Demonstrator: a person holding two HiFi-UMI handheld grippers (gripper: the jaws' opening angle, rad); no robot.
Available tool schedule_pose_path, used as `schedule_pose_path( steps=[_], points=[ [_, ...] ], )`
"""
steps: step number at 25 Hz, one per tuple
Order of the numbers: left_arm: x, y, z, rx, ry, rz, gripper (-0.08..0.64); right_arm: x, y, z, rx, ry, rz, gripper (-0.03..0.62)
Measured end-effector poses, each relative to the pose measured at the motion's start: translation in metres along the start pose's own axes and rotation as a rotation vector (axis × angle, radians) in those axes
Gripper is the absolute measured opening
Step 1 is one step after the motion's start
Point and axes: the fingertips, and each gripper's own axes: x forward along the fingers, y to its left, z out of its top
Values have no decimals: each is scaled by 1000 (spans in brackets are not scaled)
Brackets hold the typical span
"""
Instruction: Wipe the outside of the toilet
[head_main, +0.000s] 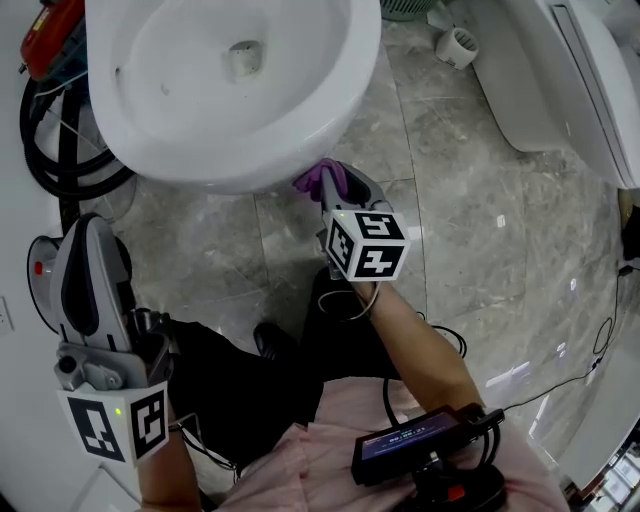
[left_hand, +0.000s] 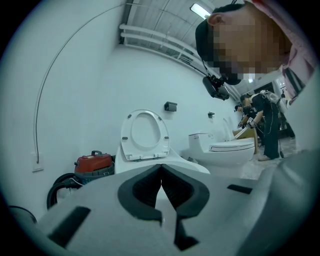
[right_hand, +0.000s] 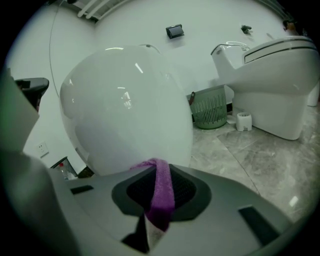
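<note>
Grips a purple cloth (right_hand: 162, 192) in the right tongs (right_hand: 159, 172), clamped shut on it, with the cloth's free end folded over the tips and seemingly touching the lower front curve of the white toilet (right_hand: 127, 107). From the head view, puts those tongs low under the bowl's front rim, above the grey tiled floor (head_main: 480, 200). Holds the left tongs (left_hand: 161, 175) back beside the body, pressed together on nothing, pointing across at the toilet with its seat lifted. Suggests wiping under way at the front of the outside. Shows no streaks, wet patches or dirt on the glossy shell, so cannot tell which parts are already done. Judging by the cloth's place, leaves the sides, the foot and the rear near the red vacuum cleaner (head_main: 50, 35) to cover, and calls for sweeping round the curve with the cloth flat on the porcelain.
</note>
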Motion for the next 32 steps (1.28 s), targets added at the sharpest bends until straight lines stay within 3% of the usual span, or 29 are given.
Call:
schedule_pose_path(
  steps=[10, 14, 17, 25, 32],
  points=[
    [9, -5, 0, 21, 12, -4, 8, 29, -65, 38, -14, -74, -117, 60],
    [10, -3, 2, 18, 27, 2, 8, 20, -95, 82, -33, -164, -193, 60],
    [17, 0, 14, 19, 7, 12, 8, -3, -101, 139, -80, -273, -225, 61],
    [43, 2, 81, 53, -136, 19, 8, -97, -28, 272, -254, -532, -180, 66],
    [62, -3, 121, 128, -206, 8, 8, -159, 30, 294, -324, -589, -156, 66]
  ],
)
